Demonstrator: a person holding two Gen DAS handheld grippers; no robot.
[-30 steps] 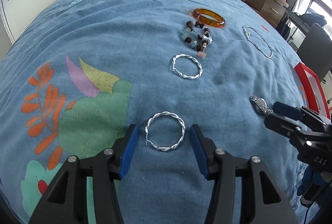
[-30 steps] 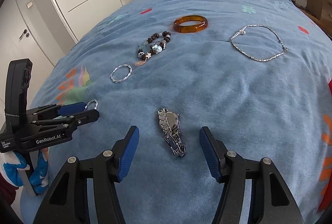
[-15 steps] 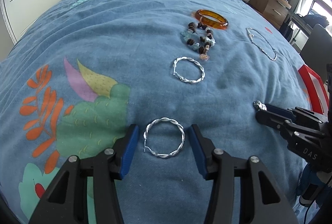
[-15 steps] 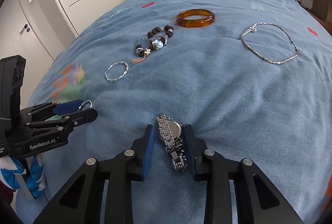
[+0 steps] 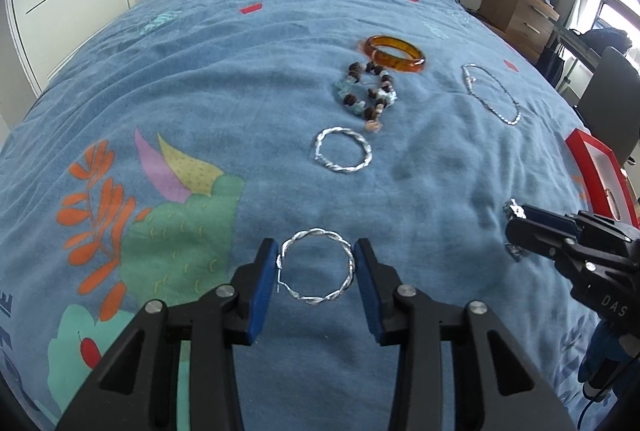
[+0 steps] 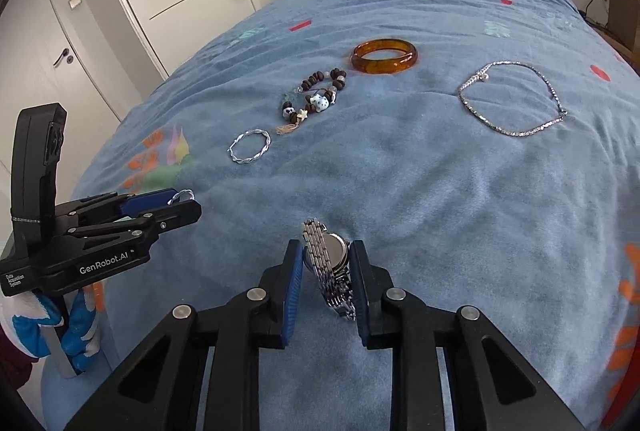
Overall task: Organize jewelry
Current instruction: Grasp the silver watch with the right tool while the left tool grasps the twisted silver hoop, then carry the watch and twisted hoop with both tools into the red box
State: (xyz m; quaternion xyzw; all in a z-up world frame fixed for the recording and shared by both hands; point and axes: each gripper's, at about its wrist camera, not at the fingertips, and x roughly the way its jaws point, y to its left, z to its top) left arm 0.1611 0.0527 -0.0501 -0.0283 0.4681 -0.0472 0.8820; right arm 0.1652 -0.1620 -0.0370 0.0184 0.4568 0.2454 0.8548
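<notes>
On blue bedspread (image 6: 420,191): right gripper (image 6: 326,281), pads pinching silver watch (image 6: 330,263); left gripper (image 6: 176,205) clasping twisted silver hoop (image 6: 182,196); second hoop (image 6: 249,146); beaded bracelet (image 6: 314,97); amber bangle (image 6: 385,56); silver chain (image 6: 516,99).

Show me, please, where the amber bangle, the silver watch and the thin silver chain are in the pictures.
amber bangle (image 6: 385,56), right wrist view, on its front rim.
silver watch (image 6: 335,251), right wrist view, on its round case, between the blue pads.
thin silver chain (image 6: 505,129), right wrist view, on its near strand.

Two twisted silver hoops (image 5: 317,265) (image 5: 342,154), one amber bangle (image 6: 384,56), one beaded bracelet (image 6: 314,97), one silver chain necklace (image 6: 514,98), one wristwatch (image 6: 330,263).
</notes>
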